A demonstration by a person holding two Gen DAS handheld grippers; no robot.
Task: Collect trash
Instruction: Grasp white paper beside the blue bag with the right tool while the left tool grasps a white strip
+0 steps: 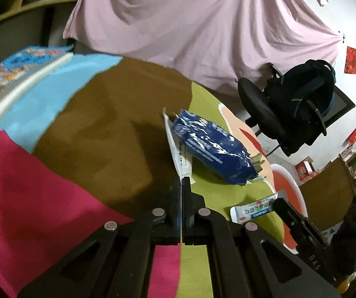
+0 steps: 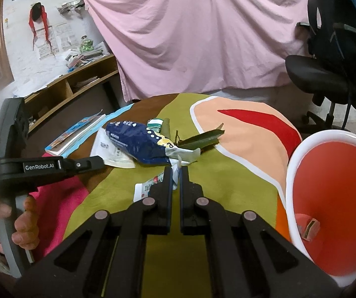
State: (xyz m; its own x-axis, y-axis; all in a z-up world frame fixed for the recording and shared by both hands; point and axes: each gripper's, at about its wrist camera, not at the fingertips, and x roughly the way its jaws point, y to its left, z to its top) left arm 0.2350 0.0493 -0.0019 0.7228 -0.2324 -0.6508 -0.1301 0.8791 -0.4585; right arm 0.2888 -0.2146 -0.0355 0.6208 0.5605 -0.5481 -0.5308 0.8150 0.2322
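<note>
Both reach low and forward over the tabletop: the left hand-held gripper pinches a white paper beneath the blue bag, while the right hand-held gripper, nearly closed, nips that bag's torn white end.

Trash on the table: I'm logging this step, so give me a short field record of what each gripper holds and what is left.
left gripper: shut on the white paper wrapper
right gripper: shut on the torn end of the blue snack bag
bin: red inside, white rim, at the right table edge, one scrap already in it
loose trash: small white packet, green leaves
not trash: book at the left
surface: multicoloured tablecloth
</note>
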